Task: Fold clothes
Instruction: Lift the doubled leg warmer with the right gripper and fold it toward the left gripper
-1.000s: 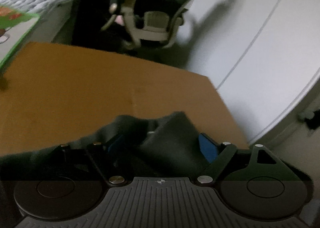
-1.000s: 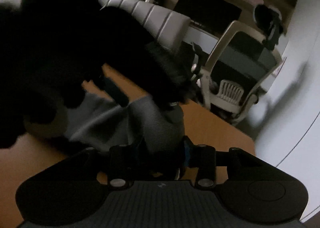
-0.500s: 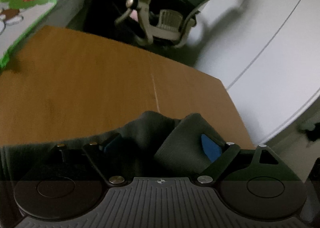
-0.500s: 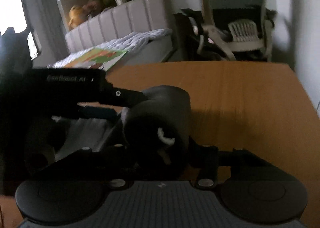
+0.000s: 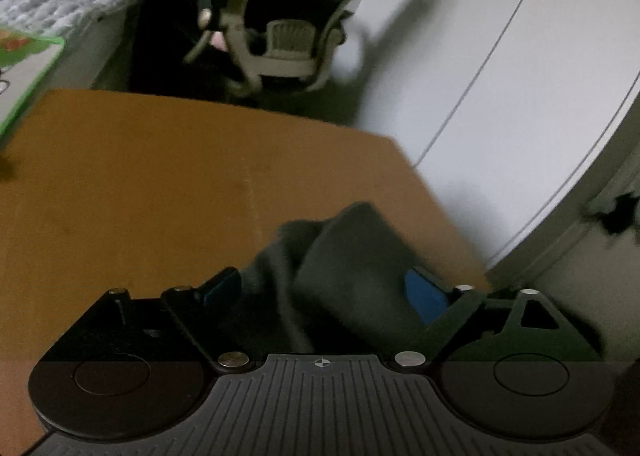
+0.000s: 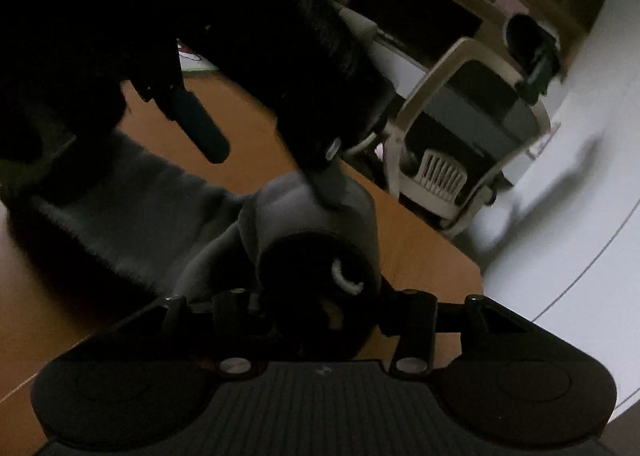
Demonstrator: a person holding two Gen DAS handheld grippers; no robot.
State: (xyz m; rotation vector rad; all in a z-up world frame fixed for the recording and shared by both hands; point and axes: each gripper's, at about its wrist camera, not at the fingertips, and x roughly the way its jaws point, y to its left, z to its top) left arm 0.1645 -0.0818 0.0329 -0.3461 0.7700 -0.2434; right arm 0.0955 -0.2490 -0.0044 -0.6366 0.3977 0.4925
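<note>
A dark grey garment (image 5: 340,276) lies bunched between the blue-padded fingers of my left gripper (image 5: 324,288), above the wooden table (image 5: 160,175). The jaws stand wide with cloth between them. In the right wrist view the same grey garment (image 6: 304,223) is rolled up between the fingers of my right gripper (image 6: 320,296), which is shut on it. The left gripper (image 6: 256,171) hangs over the cloth there, one finger (image 6: 328,183) pressing into the roll, the other finger (image 6: 200,127) free above the table.
An office chair (image 5: 288,43) stands beyond the table's far edge by a white wardrobe (image 5: 520,95). A bed with a green-edged picture book (image 5: 24,67) is at far left. The table edge (image 6: 460,256) is close on the right.
The right gripper has swung back to a tilted view with the rolled cloth in it. The left gripper has lifted and shifted, its finger now pressing into the roll.
</note>
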